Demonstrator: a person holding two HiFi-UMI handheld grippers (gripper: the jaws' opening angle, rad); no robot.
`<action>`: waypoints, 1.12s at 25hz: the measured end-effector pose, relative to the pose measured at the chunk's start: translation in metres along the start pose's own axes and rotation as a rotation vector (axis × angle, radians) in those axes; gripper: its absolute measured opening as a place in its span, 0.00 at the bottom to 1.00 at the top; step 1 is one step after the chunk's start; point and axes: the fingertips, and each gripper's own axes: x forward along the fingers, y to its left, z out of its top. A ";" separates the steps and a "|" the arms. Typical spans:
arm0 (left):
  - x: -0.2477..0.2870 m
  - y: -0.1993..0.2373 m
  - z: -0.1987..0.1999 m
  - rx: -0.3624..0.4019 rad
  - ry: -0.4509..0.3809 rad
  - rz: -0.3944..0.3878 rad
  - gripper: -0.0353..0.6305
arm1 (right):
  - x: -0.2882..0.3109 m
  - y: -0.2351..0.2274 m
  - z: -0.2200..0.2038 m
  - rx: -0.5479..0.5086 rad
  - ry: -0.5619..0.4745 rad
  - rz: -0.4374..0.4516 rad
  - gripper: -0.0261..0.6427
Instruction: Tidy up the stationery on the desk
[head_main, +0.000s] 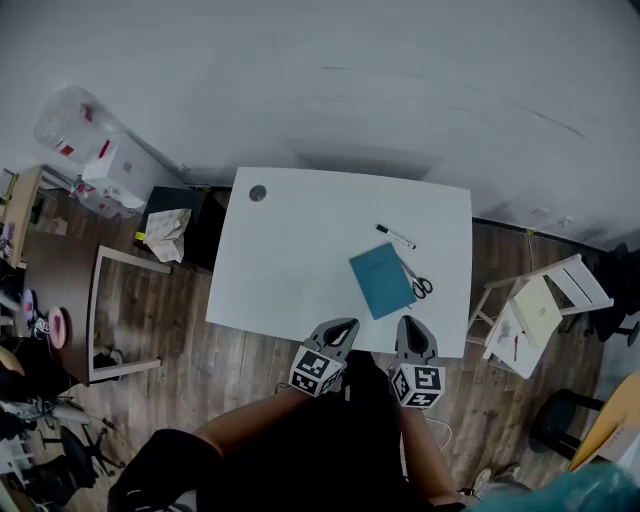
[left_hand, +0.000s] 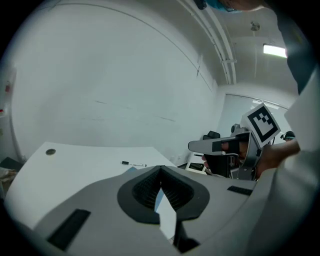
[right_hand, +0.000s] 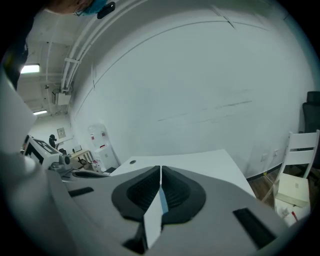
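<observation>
Left tool and right tool hover at the desk's near edge, both with jaws pressed together, empty. Blue notebook, pen and scissors lie towards the right edge.

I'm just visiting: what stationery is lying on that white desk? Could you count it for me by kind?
Marker pen: 1
Blue notebook: 1
Scissors: 1
Total: 3
</observation>
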 end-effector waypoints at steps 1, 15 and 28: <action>0.008 0.001 -0.001 -0.012 0.013 0.002 0.06 | 0.006 -0.008 0.000 -0.003 0.007 0.011 0.09; 0.091 0.060 -0.060 -0.166 0.240 0.190 0.06 | 0.088 -0.101 -0.038 -0.035 0.165 0.070 0.09; 0.145 0.062 -0.130 -0.311 0.367 0.156 0.20 | 0.147 -0.112 -0.129 -0.101 0.491 0.234 0.09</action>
